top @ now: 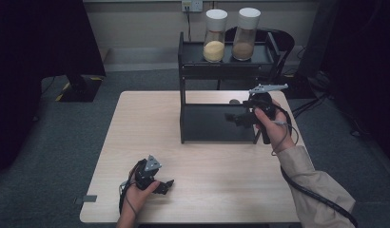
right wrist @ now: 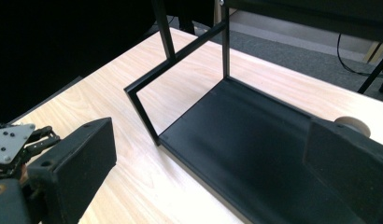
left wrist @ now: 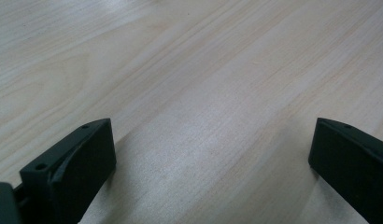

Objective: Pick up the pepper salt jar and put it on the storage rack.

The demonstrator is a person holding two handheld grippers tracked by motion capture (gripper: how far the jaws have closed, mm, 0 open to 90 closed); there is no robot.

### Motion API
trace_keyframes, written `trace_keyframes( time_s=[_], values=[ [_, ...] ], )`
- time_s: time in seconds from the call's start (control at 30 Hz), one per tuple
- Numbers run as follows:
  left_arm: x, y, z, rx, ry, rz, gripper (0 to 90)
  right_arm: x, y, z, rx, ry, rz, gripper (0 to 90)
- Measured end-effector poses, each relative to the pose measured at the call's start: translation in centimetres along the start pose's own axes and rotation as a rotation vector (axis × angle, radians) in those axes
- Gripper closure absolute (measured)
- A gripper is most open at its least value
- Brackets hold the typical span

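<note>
- The wooden table (top: 136, 142) fills the middle of the high view, on a grey carpeted floor (top: 64, 118).
- A black two-tier rack (top: 193, 123) stands on the table's far half; its lower shelf (right wrist: 255, 140) lies bare.
- On the rack's top shelf stand two white-capped jars side by side: the jar of yellow grains (top: 215, 35) to the left, the jar of brown grains (top: 245, 34) to the right.
- The right gripper (top: 237, 118) is held at the rack's right front corner, aimed across the lower shelf, jaws spread wide with nothing between them.
- The left gripper (top: 165, 186) rests low over the table's near edge, well apart from the rack, jaws spread over bare wood.
</note>
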State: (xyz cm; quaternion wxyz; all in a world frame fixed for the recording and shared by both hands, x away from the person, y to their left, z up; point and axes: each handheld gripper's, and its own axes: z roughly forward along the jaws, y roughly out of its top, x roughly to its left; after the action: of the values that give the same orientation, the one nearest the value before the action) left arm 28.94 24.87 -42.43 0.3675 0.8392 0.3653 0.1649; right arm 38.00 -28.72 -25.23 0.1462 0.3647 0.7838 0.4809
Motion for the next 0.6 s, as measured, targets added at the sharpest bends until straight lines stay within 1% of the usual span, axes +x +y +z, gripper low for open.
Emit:
trace_keyframes(
  time_s=[0.43, 0.6],
  values=[
    [0.0, 0.0, 0.0, 0.000, 0.000, 0.000, 0.0, -0.1, -2.7, 0.1, 0.026, 0.001, 0.005, 1.7],
    [0.0, 0.0, 0.0, 0.000, 0.000, 0.001, 0.0, -0.3, -3.4, 0.2, 0.033, 0.003, 0.010, 1.7]
  ],
)
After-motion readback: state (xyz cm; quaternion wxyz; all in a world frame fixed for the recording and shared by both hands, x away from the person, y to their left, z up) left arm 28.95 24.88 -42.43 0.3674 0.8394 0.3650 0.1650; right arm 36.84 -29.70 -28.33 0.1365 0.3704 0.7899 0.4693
